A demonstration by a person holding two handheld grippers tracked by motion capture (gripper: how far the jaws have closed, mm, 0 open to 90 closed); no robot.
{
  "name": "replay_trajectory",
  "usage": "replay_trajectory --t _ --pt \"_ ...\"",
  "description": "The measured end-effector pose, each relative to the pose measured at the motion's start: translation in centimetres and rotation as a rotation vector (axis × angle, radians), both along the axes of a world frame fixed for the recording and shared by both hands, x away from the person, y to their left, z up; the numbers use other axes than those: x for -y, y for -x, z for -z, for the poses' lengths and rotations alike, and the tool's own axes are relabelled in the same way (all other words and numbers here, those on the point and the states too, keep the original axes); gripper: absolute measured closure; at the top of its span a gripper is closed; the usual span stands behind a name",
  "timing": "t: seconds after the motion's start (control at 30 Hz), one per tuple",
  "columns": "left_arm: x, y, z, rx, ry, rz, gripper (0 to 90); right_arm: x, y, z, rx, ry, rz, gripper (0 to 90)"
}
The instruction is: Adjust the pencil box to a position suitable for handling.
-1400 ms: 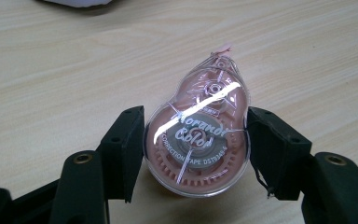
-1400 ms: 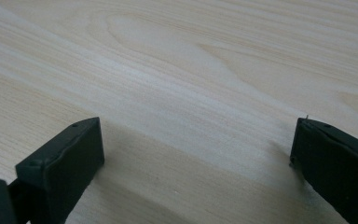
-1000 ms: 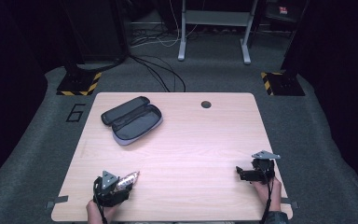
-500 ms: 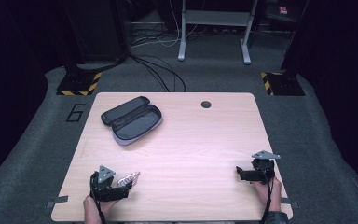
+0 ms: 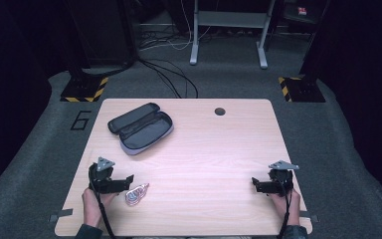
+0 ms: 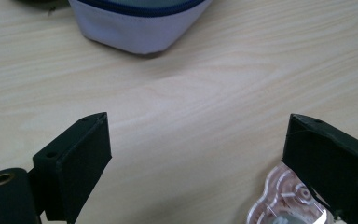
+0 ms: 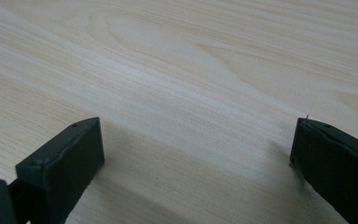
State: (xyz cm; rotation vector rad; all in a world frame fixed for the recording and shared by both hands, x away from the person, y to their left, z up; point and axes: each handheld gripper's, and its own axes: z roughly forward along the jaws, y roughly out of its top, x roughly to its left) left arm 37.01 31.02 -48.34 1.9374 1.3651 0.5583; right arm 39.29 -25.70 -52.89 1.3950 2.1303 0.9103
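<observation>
While I watch from above, my left gripper (image 5: pixel 128 180) rests on the worktop (image 5: pixel 214 149) close to the near left corner. Its two black jaws are spread wide and nothing sits between them. A small clear plastic packet (image 5: pixel 136 193) with something pink and silver inside lies flat on the wood just beside that gripper, a bit nearer to the front edge. From the left gripper view, the packet (image 6: pixel 284 200) peeks out right by the jaw on the right side of that picture, so close that I cannot tell if they touch. The person's left hand (image 5: pixel 93 205) holds that gripper from the front edge.

Farther back, toward the far left corner, an open pencil case (image 5: pixel 142 128) lies on the worktop, well apart from the packet. Its lid is folded back and its inside looks dark. Seen from the left gripper, the pale grey end of the case (image 6: pixel 137 25) with its blue zip line lies straight ahead.

My right gripper (image 5: pixel 254 185) rests near the near right corner, well apart from everything else. Its jaws are spread wide too, with bare wood between them. The right hand (image 5: pixel 284 201) holds it from the front edge.

A small dark round hole (image 5: pixel 220 111) sits near the back edge of the worktop.
</observation>
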Motion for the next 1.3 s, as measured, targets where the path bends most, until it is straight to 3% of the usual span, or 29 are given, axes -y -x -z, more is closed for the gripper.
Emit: replay_trajectory --t 0.17,0.27,0.5,0.63,0.87,0.9,1.0,1.13,1.2,1.3 --pt "-0.2 -1.6 -0.5 0.004 0.007 -0.008 7.3 -0.1 0.0 0.0 -0.004 -0.005 0.005 2.2" --pt "-0.7 -3.0 -0.9 -0.022 0.015 -0.012 4.1 0.0 0.0 0.0 -0.003 -0.003 0.003 2.2" --pt "-1.2 -4.9 -1.6 -0.029 0.026 -0.013 3.6 0.0 0.0 0.0 -0.003 -0.004 0.004 2.2" --pt "-1.5 -6.7 -2.0 -0.058 0.019 -0.005 1.7 -0.1 0.0 0.0 -0.002 -0.006 0.006 2.2" --pt "-1.5 -9.1 -2.3 -0.046 0.020 -0.035 2.0 -0.1 0.1 0.0 -0.004 -0.006 0.006 2.2" --pt "-1.7 -9.6 -2.4 -0.057 0.000 -0.021 2.0 -0.1 0.1 0.0 -0.003 -0.006 0.007 2.3" --pt "-1.6 -10.5 -2.4 -0.078 -0.002 -0.030 2.2 -0.1 0.1 0.0 -0.005 -0.005 0.006 2.3" --pt "-1.7 -11.6 -2.1 -0.093 0.012 -0.037 6.0 -0.1 0.0 0.0 -0.002 -0.007 0.007 2.3" --pt "-2.0 -12.5 -1.7 -0.121 0.029 -0.053 7.7 -0.1 0.1 0.0 -0.003 -0.006 0.007 2.3" --pt "-2.1 -12.9 -1.4 -0.115 0.019 -0.070 13.3 -0.1 0.0 0.0 -0.002 -0.007 0.007 2.2"
